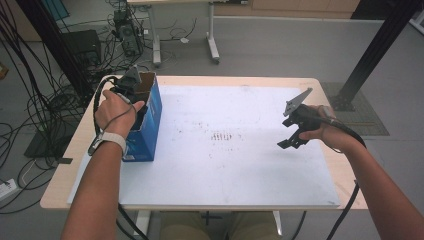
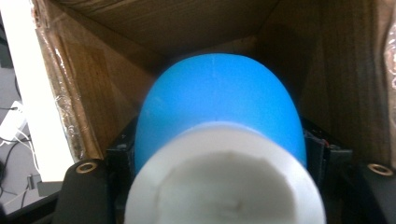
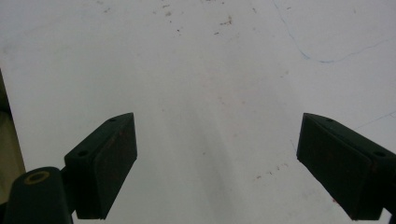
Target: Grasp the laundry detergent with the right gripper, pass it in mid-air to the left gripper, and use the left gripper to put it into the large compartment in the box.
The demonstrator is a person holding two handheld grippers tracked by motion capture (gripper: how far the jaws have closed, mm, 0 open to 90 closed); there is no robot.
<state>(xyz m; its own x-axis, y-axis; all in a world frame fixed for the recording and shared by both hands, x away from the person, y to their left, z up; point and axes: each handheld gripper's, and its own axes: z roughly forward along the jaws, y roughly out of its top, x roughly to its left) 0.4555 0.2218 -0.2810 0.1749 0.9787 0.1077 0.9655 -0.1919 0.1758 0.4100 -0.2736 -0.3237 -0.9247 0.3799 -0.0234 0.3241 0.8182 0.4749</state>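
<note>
A blue cardboard box (image 1: 150,122) stands open-topped at the table's left. My left gripper (image 1: 129,85) reaches down into it from above. In the left gripper view a blue rounded object with a white end (image 2: 219,107) sits between the jaws. Its sides reach both black pads (image 2: 122,151), and the brown inner walls of the box (image 2: 187,23) surround it. My right gripper (image 1: 290,141) hovers over the right part of the white mat (image 1: 225,160). Its jaws (image 3: 217,163) stand wide apart with nothing between them.
The white mat covers most of the wooden table and has faint dark specks at its middle (image 1: 220,136). Cables and equipment (image 1: 125,30) lie on the floor behind the table at left. A black post (image 1: 375,45) rises at the far right.
</note>
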